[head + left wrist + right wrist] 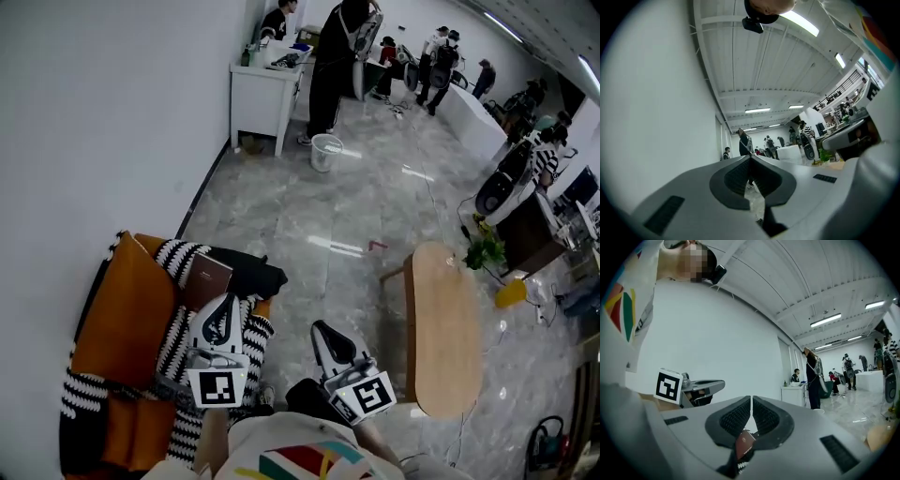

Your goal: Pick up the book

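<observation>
Left gripper and right gripper low in the head view, both with jaws pressed together, empty. Book (brown cover) lies just past the left tips on the striped blanket over the orange sofa, untouched.

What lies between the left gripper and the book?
Nothing, in the head view: the tip of the left gripper overlaps the near edge of the book, on the striped blanket.

Open grey marble floor runs between the orange armchair by the white wall and the oval wooden table; a black cloth lies against the brown book
</observation>
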`<action>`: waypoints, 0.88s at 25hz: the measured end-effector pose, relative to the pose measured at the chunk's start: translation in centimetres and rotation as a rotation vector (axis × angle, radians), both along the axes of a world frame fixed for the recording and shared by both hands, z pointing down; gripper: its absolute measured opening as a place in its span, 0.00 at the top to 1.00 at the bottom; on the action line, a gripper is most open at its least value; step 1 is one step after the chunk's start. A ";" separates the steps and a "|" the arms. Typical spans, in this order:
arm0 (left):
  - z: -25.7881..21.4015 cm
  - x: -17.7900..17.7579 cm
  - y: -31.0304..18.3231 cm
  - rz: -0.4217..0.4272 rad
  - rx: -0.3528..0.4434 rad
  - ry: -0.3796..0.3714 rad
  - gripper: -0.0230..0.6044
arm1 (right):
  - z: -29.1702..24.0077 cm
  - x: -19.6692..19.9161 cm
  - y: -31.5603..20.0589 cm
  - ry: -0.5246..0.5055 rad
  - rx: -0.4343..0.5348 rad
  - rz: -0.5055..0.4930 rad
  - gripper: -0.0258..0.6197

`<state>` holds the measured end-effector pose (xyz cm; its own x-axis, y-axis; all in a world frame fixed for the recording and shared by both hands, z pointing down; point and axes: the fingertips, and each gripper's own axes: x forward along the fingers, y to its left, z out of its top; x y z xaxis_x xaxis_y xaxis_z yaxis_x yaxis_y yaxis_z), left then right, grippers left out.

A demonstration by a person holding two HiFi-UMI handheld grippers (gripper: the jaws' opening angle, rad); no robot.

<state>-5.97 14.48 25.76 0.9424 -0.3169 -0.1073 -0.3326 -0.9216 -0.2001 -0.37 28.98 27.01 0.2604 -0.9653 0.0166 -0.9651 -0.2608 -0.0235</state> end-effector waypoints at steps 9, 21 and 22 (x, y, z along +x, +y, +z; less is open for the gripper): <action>0.8 4.4 -7.2 -0.271 0.032 -0.169 0.95 | 6.1 8.5 -2.3 -0.149 -0.076 -0.189 0.94; -2.1 8.4 -10.4 -0.542 0.041 -0.165 0.95 | 2.3 18.6 -11.8 -0.178 -0.032 -0.608 0.85; -1.7 7.9 -11.0 -0.553 0.027 -0.170 0.95 | 2.6 18.1 -12.6 -0.188 -0.050 -0.639 0.84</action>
